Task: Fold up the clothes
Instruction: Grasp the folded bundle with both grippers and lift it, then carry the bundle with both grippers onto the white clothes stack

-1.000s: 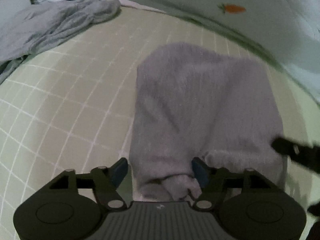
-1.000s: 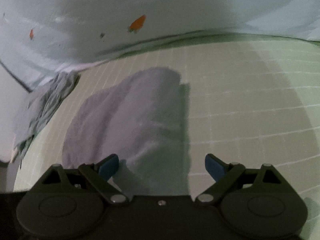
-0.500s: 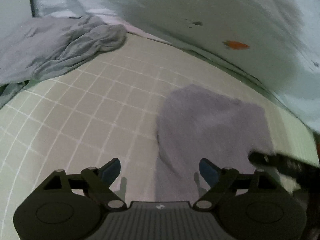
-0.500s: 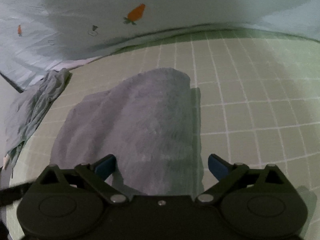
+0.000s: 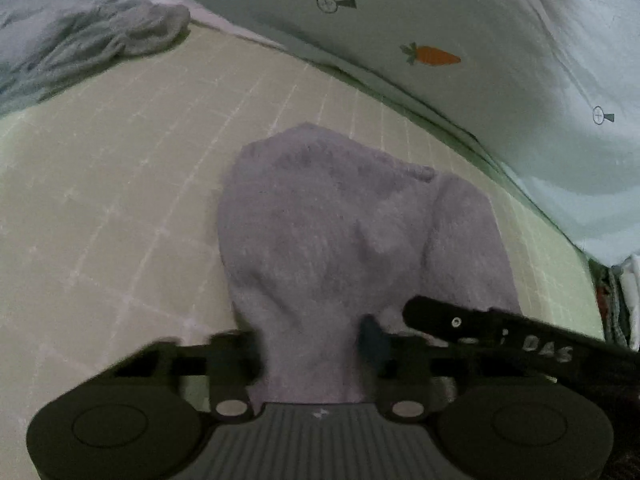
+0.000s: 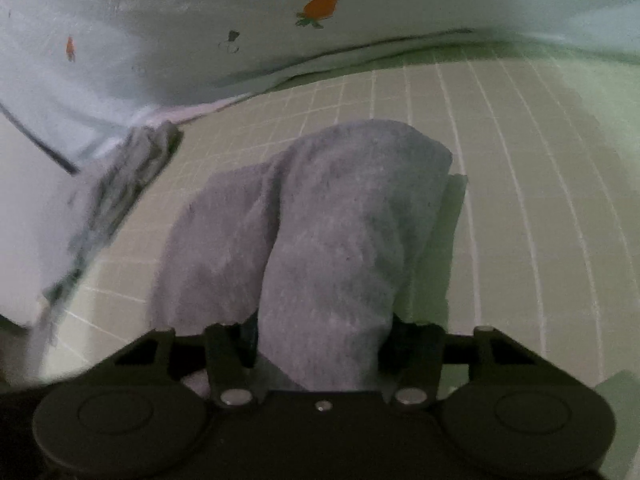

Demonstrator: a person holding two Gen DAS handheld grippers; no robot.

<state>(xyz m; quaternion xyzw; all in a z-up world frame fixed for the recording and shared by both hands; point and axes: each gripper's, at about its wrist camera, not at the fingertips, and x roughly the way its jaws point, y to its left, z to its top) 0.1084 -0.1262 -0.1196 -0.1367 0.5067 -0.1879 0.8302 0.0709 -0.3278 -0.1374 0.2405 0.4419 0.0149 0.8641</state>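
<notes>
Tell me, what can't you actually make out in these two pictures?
- Left wrist view: the near edge of the purple towel is hidden behind the left tongs, whose jaws are closing with the towel between them; the left finger is blurred.
- Right wrist view: the towel's near end is hidden by the right tongs, also closing.
- The crumpled grey garment is blurred; its type is unclear.

Open gridded mat point(image 5: 120, 208) lies clear left of the lilac towel point(image 5: 328, 232) and to its right point(image 6: 520, 200). Crumpled grey garment point(image 5: 104, 44) blocks the far-left corner. Carrot-print sheet point(image 5: 460, 20) walls the far edge.
</notes>
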